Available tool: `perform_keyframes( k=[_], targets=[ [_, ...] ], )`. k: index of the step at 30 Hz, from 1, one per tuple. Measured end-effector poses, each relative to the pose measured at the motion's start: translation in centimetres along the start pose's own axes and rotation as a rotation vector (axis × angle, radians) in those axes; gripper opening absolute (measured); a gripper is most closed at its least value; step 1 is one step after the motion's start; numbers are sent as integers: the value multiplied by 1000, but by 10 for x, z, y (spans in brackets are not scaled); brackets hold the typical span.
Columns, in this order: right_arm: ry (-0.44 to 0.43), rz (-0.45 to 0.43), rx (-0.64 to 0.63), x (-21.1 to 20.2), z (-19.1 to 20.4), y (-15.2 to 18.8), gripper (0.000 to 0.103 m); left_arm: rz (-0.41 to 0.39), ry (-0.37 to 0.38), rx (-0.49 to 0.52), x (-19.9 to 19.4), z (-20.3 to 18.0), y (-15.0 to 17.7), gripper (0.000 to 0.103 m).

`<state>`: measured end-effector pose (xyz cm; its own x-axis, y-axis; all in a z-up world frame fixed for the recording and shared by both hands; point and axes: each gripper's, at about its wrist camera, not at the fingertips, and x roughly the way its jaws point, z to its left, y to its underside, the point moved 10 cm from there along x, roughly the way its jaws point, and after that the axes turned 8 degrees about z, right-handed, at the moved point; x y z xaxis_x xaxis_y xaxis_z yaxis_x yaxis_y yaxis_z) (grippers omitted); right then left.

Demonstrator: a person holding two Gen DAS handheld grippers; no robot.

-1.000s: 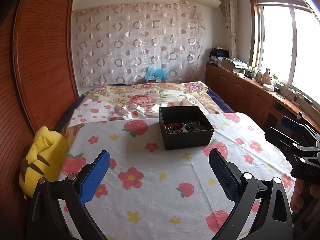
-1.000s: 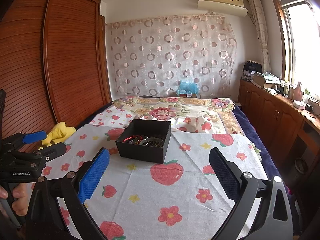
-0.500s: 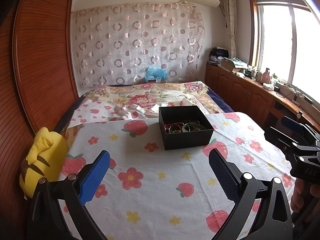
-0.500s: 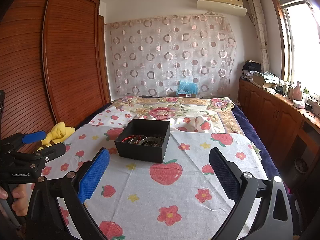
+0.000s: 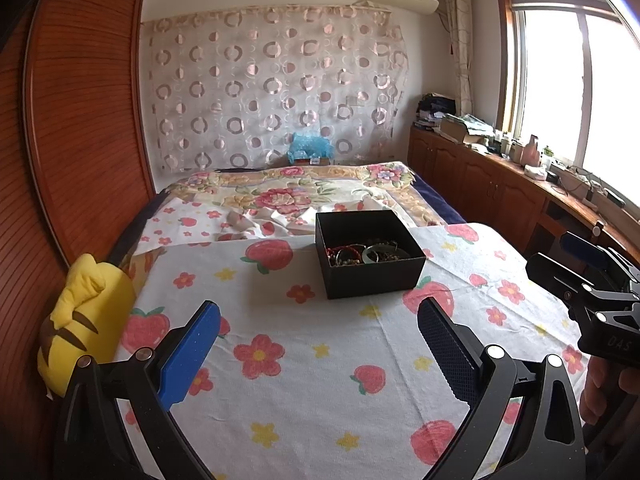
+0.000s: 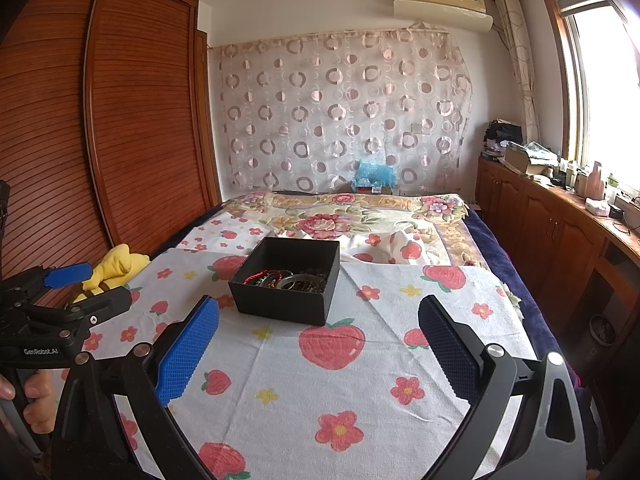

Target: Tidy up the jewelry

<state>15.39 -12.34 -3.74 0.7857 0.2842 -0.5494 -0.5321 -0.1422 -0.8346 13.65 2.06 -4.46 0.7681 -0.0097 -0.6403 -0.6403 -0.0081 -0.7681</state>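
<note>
Hovering claws: both hang over the strawberry cloth (image 5: 320,360) on the bed, well short of the box.
Left claw (image 5: 320,344): spread wide, nothing between the pads, touching nothing. Its blue pad (image 5: 188,356) sits left, dark pad right.
Right claw (image 6: 320,344): same deal, wide apart and empty, not touching anything.
Black box (image 5: 370,258): open-topped, sitting on the cloth toward the far middle, apart from both claws.
Jewelry (image 5: 366,254): piled inside the box, a red beaded strand on the left side, a pale bangle and darker beads mixed in. Can't really pick out single pieces.
Left view only: the right claw's body poking in at the right edge, and the yellow plush (image 5: 86,316) in full at the bed's left edge, against the wardrobe.
Right view only: the left claw at the left edge with a hand (image 6: 34,400) on its handle, plus more of the wooden wardrobe (image 6: 120,120).
</note>
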Motion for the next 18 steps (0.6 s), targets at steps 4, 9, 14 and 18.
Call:
perform_keyframes(
  k=[4,9,14,18],
  targets=[
    [1,-1,-1,0,0,0,100,-1,-2,1,0,0,0,95],
    [1,-1,0,0,0,0,100,-1,5,1,0,-1,0,95],
    [-2,0,-1,0,0,1,100,-1,5,1,0,-2,0,95],
    [-1,0,0,0,-1,1,100,-1,3,2,0,-2,0,95]
  ],
)
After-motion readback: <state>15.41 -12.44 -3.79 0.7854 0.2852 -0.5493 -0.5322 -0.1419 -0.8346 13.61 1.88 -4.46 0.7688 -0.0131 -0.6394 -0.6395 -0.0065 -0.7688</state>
